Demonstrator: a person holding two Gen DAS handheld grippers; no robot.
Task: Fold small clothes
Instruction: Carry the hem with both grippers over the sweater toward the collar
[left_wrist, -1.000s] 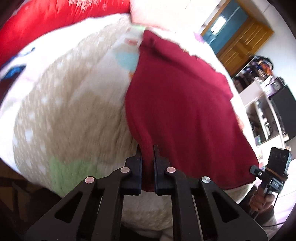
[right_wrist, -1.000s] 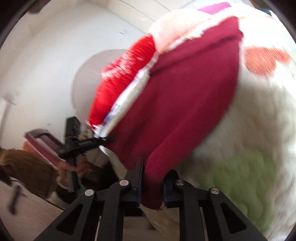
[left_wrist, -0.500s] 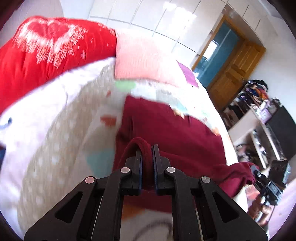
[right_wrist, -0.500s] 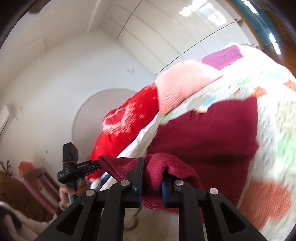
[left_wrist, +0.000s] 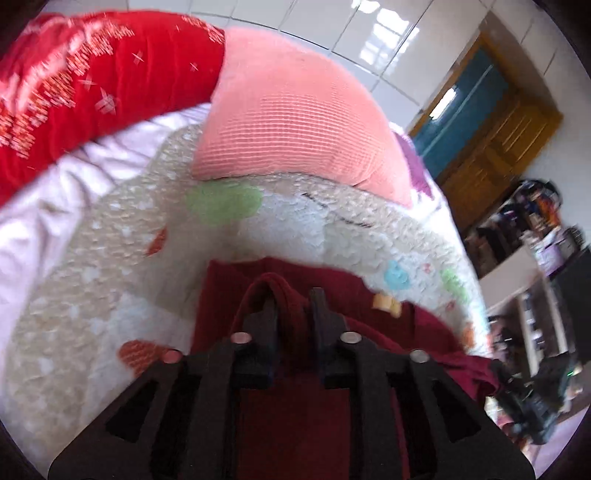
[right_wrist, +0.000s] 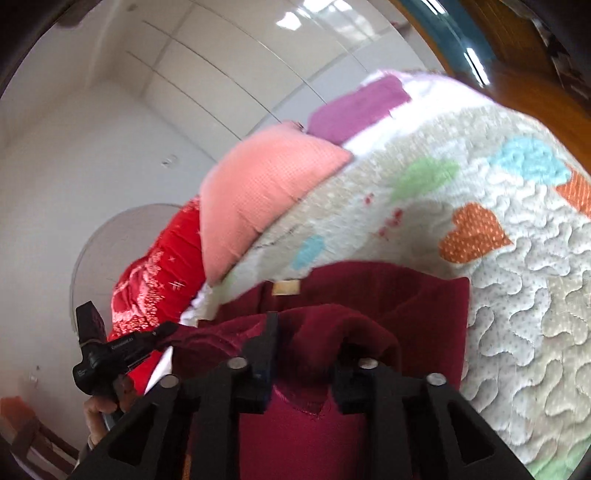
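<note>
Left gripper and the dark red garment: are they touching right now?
Touching. The left wrist view shows the left gripper shut on a bunched fold of the dark red garment, with cloth pinched between its fingers and humped over the tips.

Home bedroom. Bed covered by quilted bedspread (right_wrist: 517, 325) with coloured hearts; salmon-pink pillow (left_wrist: 295, 122) and red embroidered quilt (left_wrist: 85, 81) at head end. Wooden door frame with teal panel (left_wrist: 491, 122) in corner; white shelving cluttered with household items (left_wrist: 535, 258) along wall; white panelled wall (right_wrist: 177, 85).
</note>
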